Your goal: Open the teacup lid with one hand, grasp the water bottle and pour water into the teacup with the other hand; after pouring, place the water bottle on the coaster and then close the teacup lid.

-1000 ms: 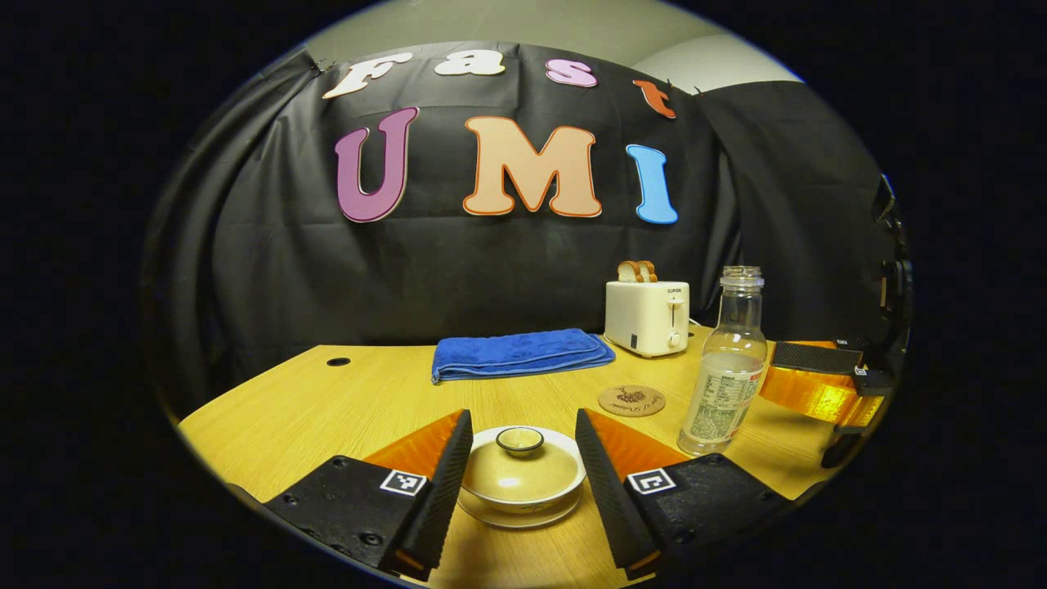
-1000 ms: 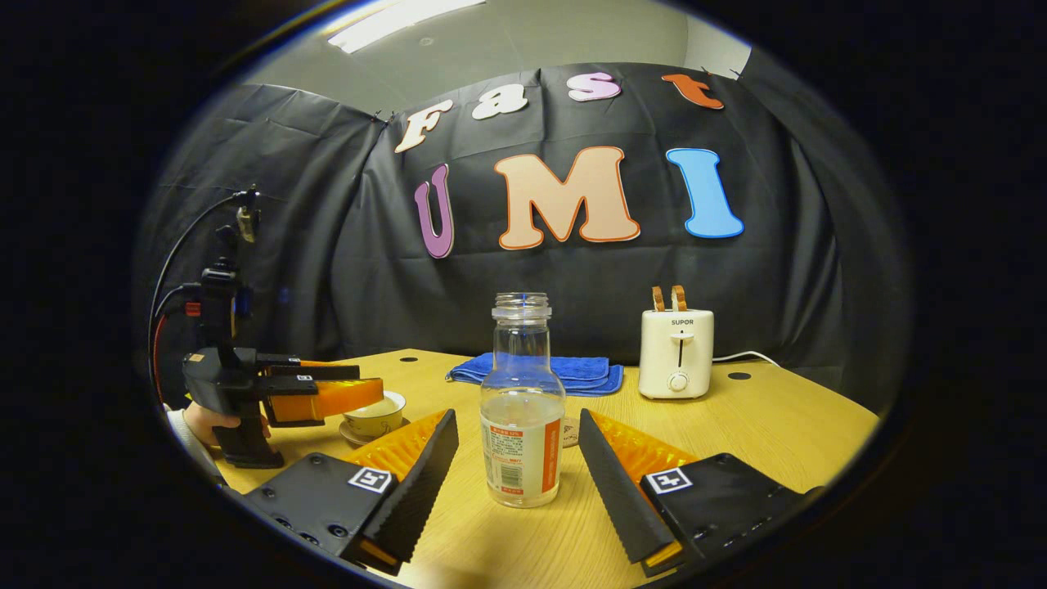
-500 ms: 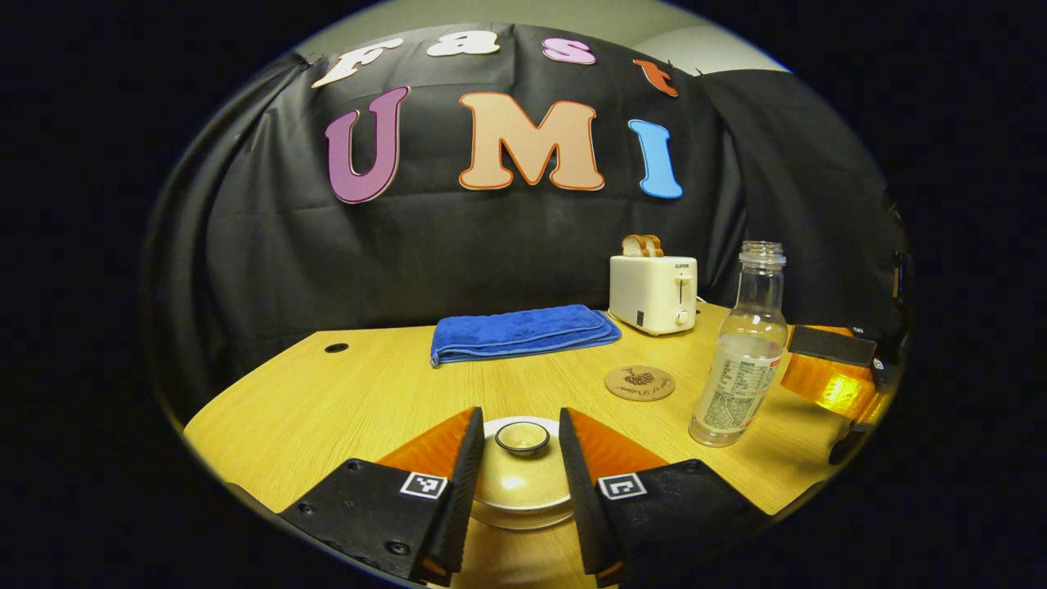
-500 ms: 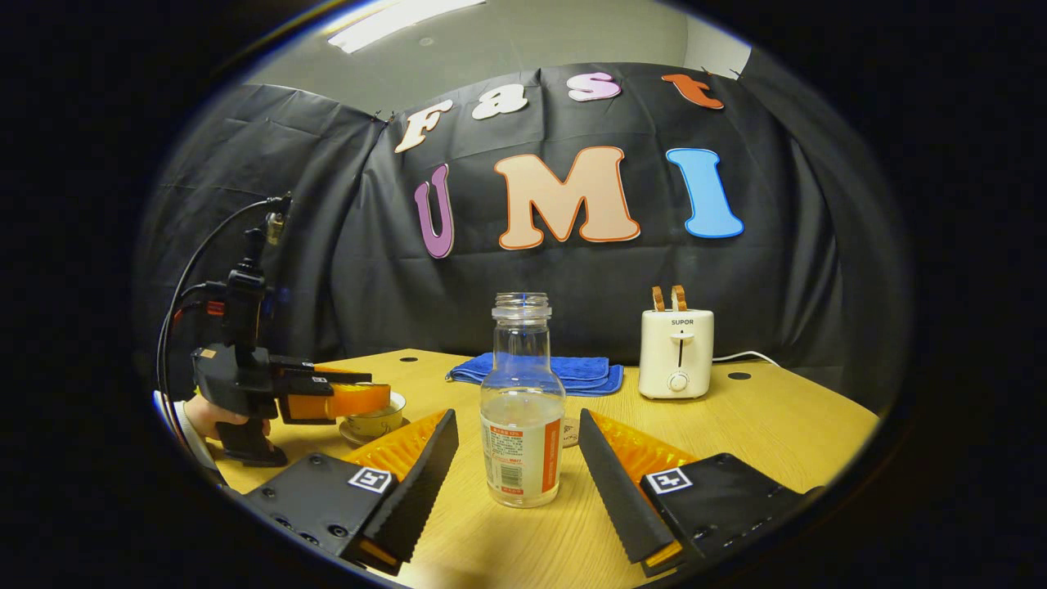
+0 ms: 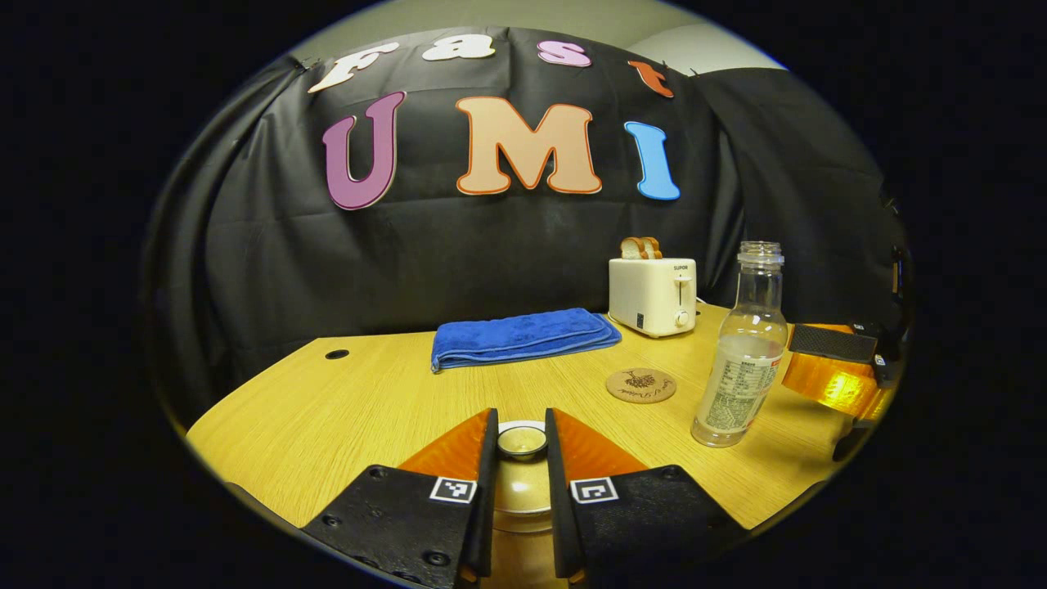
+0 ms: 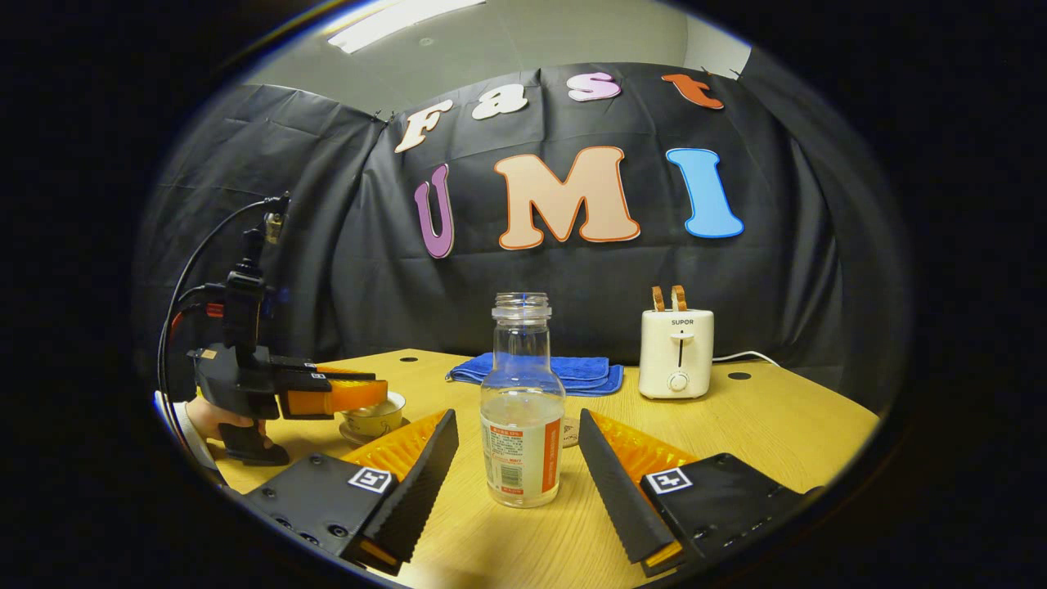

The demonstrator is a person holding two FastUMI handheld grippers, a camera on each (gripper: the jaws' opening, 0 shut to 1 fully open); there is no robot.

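Note:
A cream lidded teacup (image 6: 376,419) on its saucer sits at the near edge of the wooden table (image 5: 368,409). In the left gripper view my left gripper (image 5: 520,419) is shut on the knob of the teacup lid (image 5: 522,442), and both fingers touch it. The lid rests on the cup. A clear, capless water bottle (image 6: 521,425), part full, stands upright between the fingers of my open right gripper (image 6: 517,419), with a gap on each side. The round cork coaster (image 5: 641,385) lies bare, just left of the bottle (image 5: 740,368).
A white toaster (image 5: 652,294) with two slices of bread stands at the back, and a folded blue towel (image 5: 523,335) lies to its left. A cable hole (image 5: 336,354) is in the table at far left. A hand (image 6: 204,421) holds the left gripper.
My left gripper's fingers have come together from wide open and now clamp the lid knob. It also dropped a little lower over the cup. The right gripper and bottle have not moved.

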